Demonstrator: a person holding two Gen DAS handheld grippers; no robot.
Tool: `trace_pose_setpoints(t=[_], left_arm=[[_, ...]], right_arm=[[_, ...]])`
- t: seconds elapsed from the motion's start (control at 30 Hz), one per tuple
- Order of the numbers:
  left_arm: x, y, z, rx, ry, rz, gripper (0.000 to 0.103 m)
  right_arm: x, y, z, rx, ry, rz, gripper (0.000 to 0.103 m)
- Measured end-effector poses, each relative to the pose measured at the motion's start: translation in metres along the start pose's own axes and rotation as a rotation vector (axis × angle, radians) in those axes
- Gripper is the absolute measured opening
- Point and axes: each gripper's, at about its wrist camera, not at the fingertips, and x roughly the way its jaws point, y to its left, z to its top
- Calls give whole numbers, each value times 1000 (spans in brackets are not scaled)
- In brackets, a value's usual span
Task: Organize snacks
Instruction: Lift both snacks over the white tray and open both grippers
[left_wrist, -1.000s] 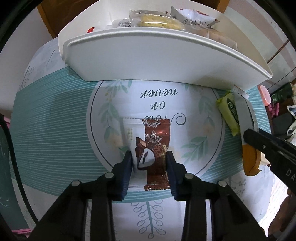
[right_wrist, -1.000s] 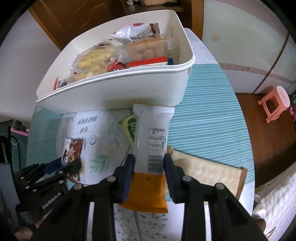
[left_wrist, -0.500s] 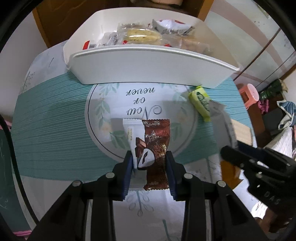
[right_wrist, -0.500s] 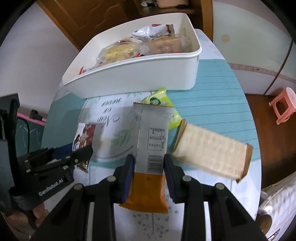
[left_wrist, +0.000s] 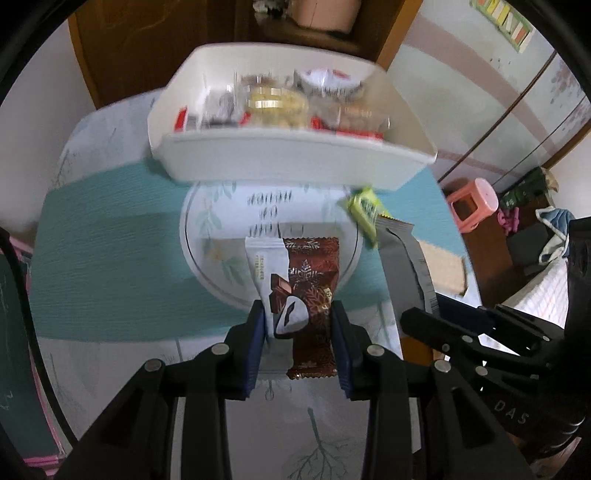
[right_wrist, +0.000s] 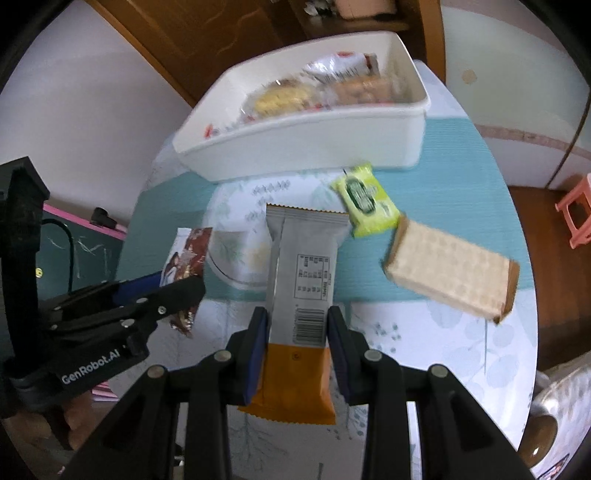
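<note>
We note several snacks already in the white bin at the table's far edge. Left gripper grasps the brown bar, right gripper the grey-orange bar, both above the table; green packet and cracker pack remain out, near the bin.

Both held snacks now hang clear above the table, where a second ago they lay low over it. The left gripper carries the brown-and-white chocolate packet higher, so the white bin sits smaller and farther off, its contents now open to view from above. The right gripper lifts the grey-and-orange bar off the green packet and the wafer pack, both now fully uncovered beside it.
</note>
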Motion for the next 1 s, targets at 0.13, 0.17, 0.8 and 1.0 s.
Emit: trace_pose_setpoints(t=[0.13, 0.17, 0.8, 1.0], left_arm=[[-19, -1, 26, 17, -46, 14, 32], [-25, -1, 33, 20, -59, 16, 32], [-97, -5, 195, 103, -358, 134, 33], [-81, 3, 218, 99, -340, 160, 33]], right_arm=[[-19, 8, 26, -27, -65, 12, 33], [-25, 10, 33, -37, -86, 12, 33], [-124, 52, 171, -166, -442, -93, 34], [-111, 50, 194, -152, -438, -124, 34]])
